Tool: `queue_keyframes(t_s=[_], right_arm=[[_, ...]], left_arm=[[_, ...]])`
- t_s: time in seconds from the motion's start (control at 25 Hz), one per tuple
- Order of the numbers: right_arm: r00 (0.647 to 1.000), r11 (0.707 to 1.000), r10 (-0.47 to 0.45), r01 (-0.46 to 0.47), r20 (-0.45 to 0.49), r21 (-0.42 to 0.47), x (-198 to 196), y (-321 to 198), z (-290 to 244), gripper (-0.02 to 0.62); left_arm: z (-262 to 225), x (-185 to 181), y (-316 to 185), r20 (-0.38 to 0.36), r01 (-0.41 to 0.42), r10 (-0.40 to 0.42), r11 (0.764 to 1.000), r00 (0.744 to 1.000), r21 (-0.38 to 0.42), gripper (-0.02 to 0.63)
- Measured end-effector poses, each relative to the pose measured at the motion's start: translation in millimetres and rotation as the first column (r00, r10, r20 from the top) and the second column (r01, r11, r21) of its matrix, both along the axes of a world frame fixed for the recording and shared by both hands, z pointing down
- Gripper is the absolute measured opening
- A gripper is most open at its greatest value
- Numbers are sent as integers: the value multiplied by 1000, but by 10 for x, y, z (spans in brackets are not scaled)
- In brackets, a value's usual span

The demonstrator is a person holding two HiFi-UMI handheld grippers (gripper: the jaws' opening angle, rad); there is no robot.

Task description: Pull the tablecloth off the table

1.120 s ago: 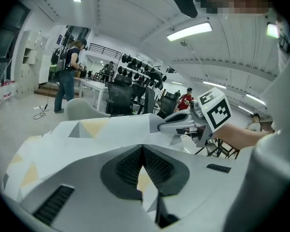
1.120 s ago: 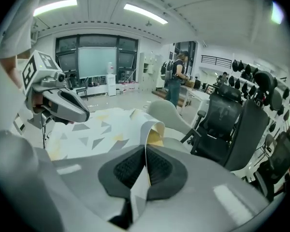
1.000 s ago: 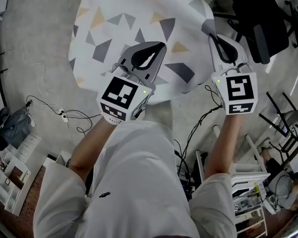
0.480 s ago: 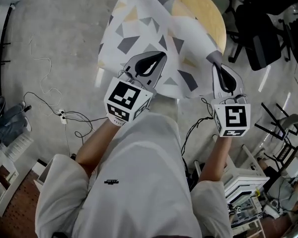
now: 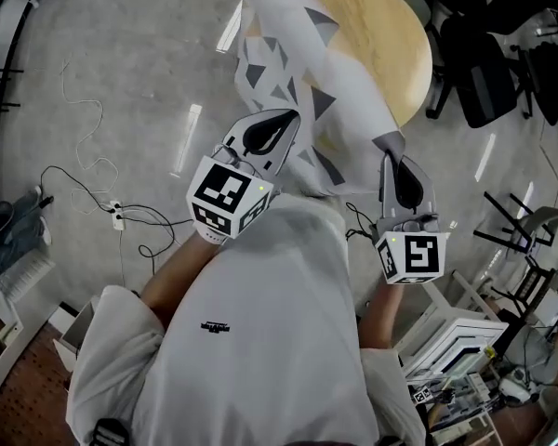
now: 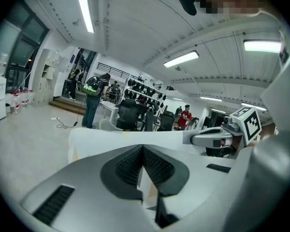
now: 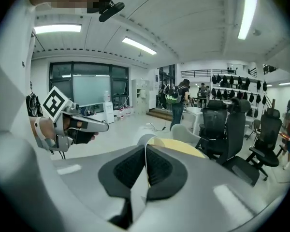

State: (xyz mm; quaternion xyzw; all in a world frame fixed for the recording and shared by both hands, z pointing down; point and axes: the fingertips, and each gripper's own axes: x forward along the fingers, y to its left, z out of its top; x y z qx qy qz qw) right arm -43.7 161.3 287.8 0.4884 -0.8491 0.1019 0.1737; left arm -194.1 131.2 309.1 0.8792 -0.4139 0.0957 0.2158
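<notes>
Grey floor point(image 5: 121, 63) strewn with cables point(image 5: 93, 203) surrounds a round table point(image 5: 391, 26), its patterned tablecloth point(image 5: 298, 72) bunched and half off. Both the left gripper point(image 5: 277, 128) and the right gripper point(image 5: 396, 167) pinch its near hem. An uneven tug could slip the thin fabric free or snag it on the rim.

Matt printed cloth — the tablecloth point(image 5: 288, 54); smooth pale wood — the table point(image 5: 377, 21); floor point(image 5: 121, 82) faintly glossy.

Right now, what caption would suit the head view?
Overhead: left tool and right tool clamp the patterned tablecloth, bunched and mostly off the round wooden table.
</notes>
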Motion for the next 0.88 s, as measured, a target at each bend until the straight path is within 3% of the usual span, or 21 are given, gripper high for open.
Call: queue_keyframes(t_s=[0.24,0.52,0.68,0.88], right_arm=[[977,977,-212,213,-32,21,-537,599,-68,12],[930,926,-365,368,-54,87,-692,1136,-344,12],[896,882,-444,436,3,176,-750,1361,-581,12],[822,811,-563,529,86,251,-835,1687,-823,12]], left_arm=[[-180,-224,442,-3,76,-76,996,997,38,6],[-221,-230,917,-7,136,-136,990,991,25,6],[-370,-74,1047,0,136,-137,988,991,66,6],[-495,26,1174,1,154,-155,983,988,103,6]])
